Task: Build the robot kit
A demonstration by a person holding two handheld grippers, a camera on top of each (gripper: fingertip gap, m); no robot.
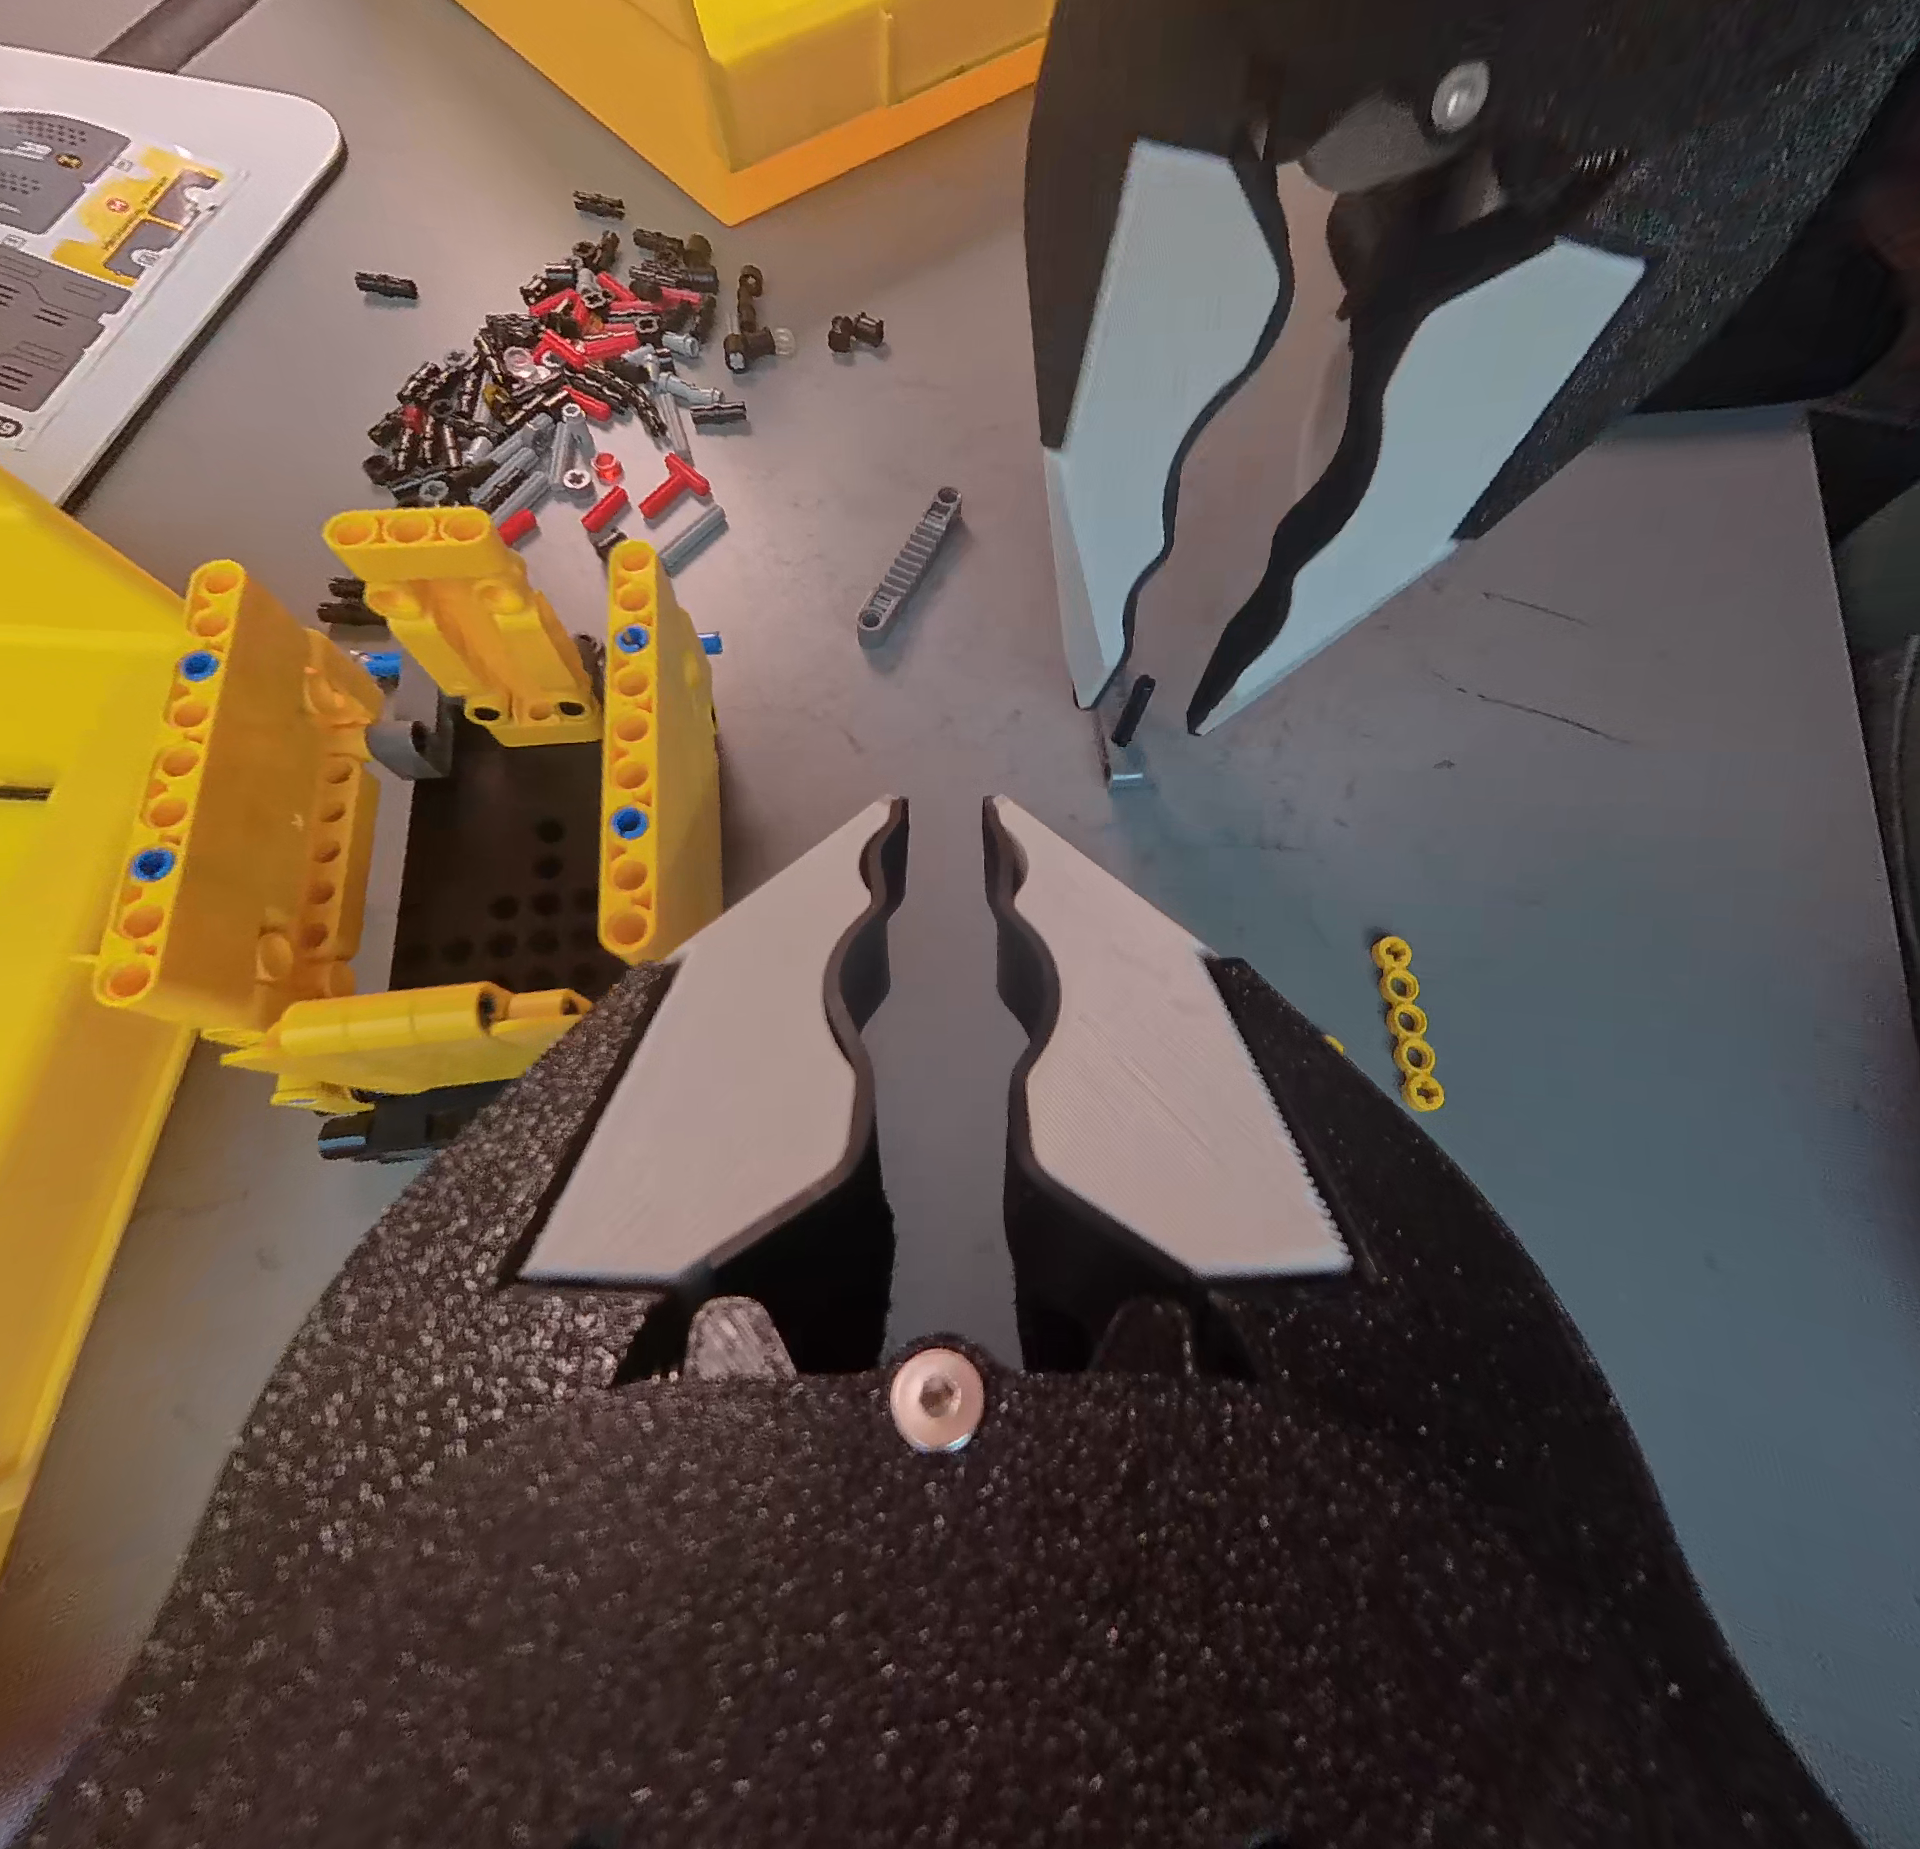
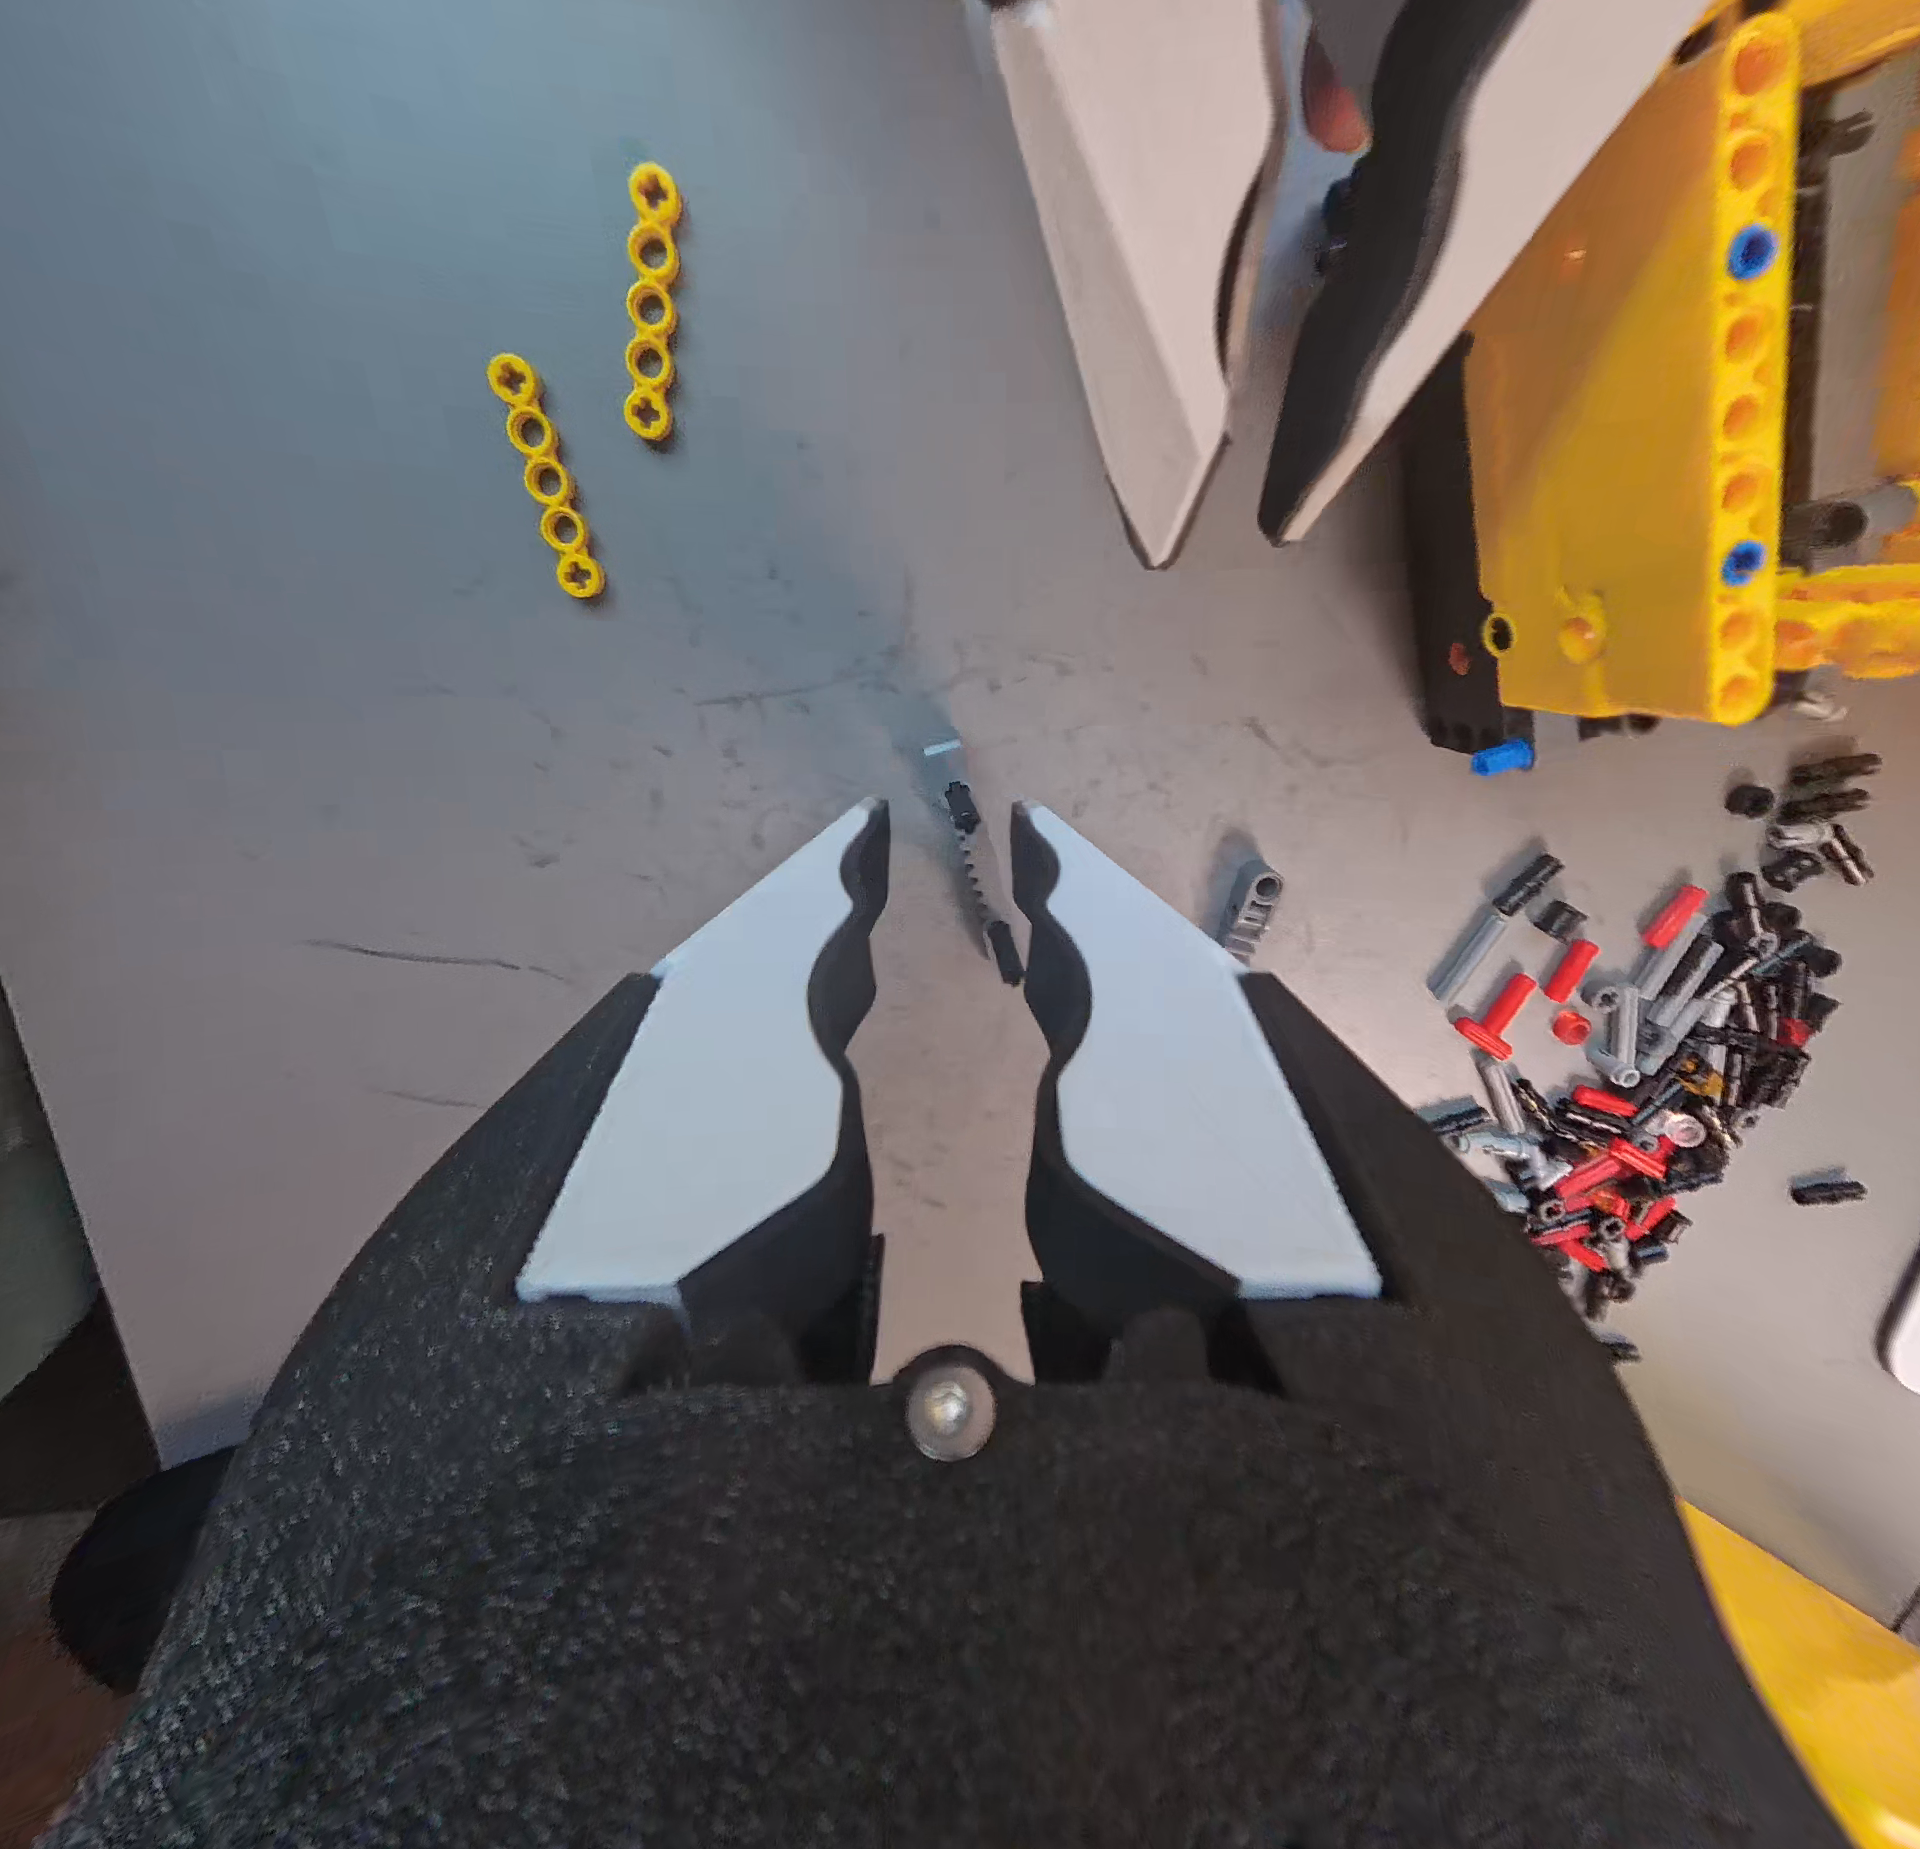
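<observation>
Between the parted fingers of the right gripper (image 2: 949, 807), a small black pin (image 2: 1004, 950) hangs against the inner face of one finger, over a grey toothed piece (image 2: 956, 843) lying blurred on the grey table (image 2: 312, 760); whether the pin is truly pinched cannot be told. The left gripper (image 1: 943, 802) hovers nearby, jaws apart and empty, just beside a yellow beam-built model (image 1: 416, 760). A pile of black, red and grey connector pins (image 1: 566, 386), a grey toothed rack (image 1: 909, 565) and two yellow five-hole beams (image 2: 652, 301) lie around. Judged by appearance, the pin is light, rigid and smooth, best gripped across its middle.
</observation>
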